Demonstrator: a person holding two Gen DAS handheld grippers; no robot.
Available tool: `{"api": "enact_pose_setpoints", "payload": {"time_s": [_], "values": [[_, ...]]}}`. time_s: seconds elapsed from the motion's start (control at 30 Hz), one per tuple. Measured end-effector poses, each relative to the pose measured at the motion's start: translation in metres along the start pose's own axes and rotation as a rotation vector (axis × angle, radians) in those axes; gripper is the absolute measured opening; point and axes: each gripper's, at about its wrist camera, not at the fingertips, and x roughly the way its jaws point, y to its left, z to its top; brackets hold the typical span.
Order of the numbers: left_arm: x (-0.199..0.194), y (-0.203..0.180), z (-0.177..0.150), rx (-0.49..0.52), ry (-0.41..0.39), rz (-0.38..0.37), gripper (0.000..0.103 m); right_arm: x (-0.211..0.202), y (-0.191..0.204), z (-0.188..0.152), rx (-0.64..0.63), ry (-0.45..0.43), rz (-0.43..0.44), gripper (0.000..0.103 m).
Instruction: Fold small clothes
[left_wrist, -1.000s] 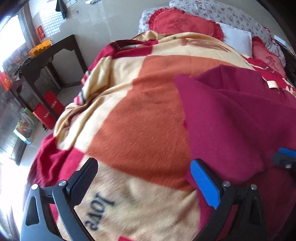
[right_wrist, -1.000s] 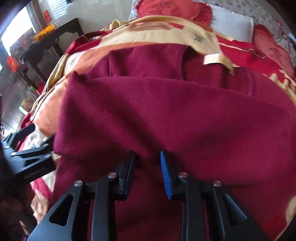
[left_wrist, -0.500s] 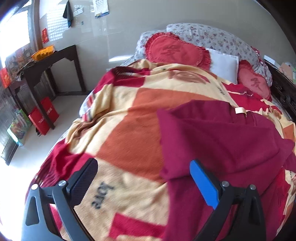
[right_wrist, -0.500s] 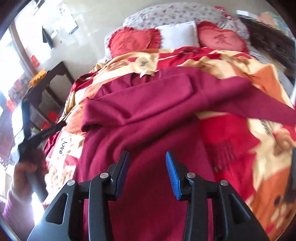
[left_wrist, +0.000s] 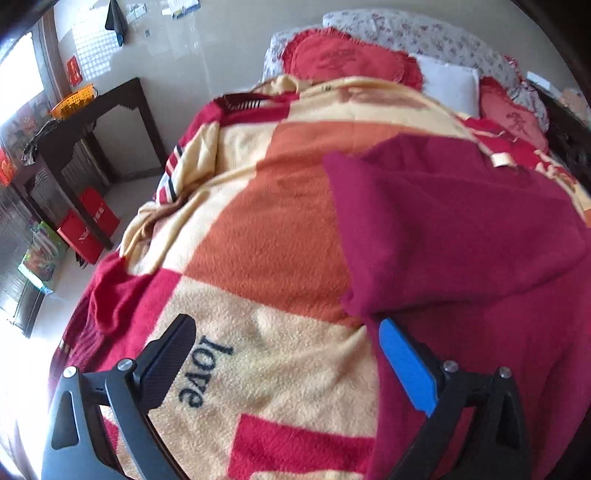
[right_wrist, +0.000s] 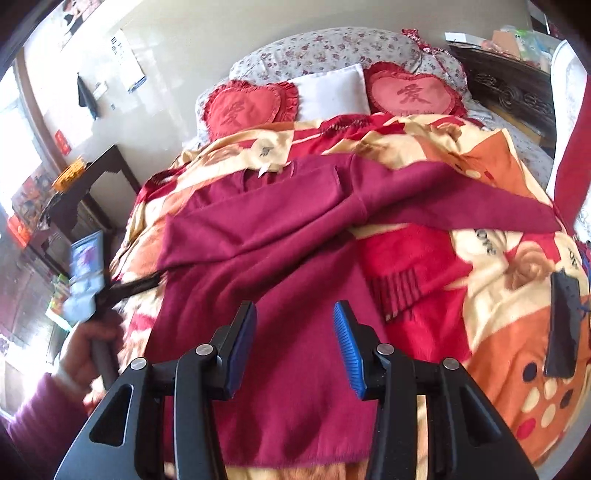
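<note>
Now right gripper (right_wrist: 295, 339) tilted down over maroon sweater (right_wrist: 280, 258), jaws opening, nothing held.

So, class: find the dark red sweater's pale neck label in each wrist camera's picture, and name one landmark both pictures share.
Left wrist view: the pale label sits upper right, at the far end of the dark red sweater.
Right wrist view: the label sits upper left of centre, at the sweater's collar.
Shared landmark: the white pillow between the two red heart cushions.
</note>
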Motion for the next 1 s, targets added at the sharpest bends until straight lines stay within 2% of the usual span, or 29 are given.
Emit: {"api": "enact_pose_setpoints", "payload": {"time_s": [0.2, 0.3, 0.4, 0.57, 0.63, 0.77, 0.87, 1.0], "values": [[-0.012, -0.005, 0.016, -0.006, -0.04, -0.073, 0.102, 0.038, -0.015, 0.042, 0.048, -0.004, -0.042, 0.024], [0.002, -0.013, 0.025, -0.009, -0.048, -0.101, 0.102, 0.051, -0.02, 0.053, 0.111, 0.015, -0.067, 0.024], [0.026, -0.025, 0.026, 0.003, -0.005, -0.127, 0.102, 0.049, -0.02, 0.05, 0.181, 0.024, -0.042, 0.024], [0.053, -0.034, 0.023, 0.039, 0.039, -0.153, 0.102, 0.042, 0.001, 0.056, 0.116, 0.027, -0.127, 0.024], [0.057, -0.031, 0.019, 0.03, 0.042, -0.166, 0.102, 0.047, 0.008, 0.066, 0.095, 0.011, -0.141, 0.031], [0.063, -0.02, 0.009, -0.028, 0.018, -0.215, 0.103, 0.088, 0.011, 0.092, 0.055, 0.029, -0.164, 0.031], [0.062, -0.027, 0.007, 0.005, -0.01, -0.183, 0.103, 0.131, 0.005, 0.111, 0.005, 0.057, -0.218, 0.031], [0.064, -0.024, 0.008, -0.005, -0.006, -0.213, 0.103, 0.182, -0.012, 0.125, -0.011, 0.091, -0.291, 0.029]]}}
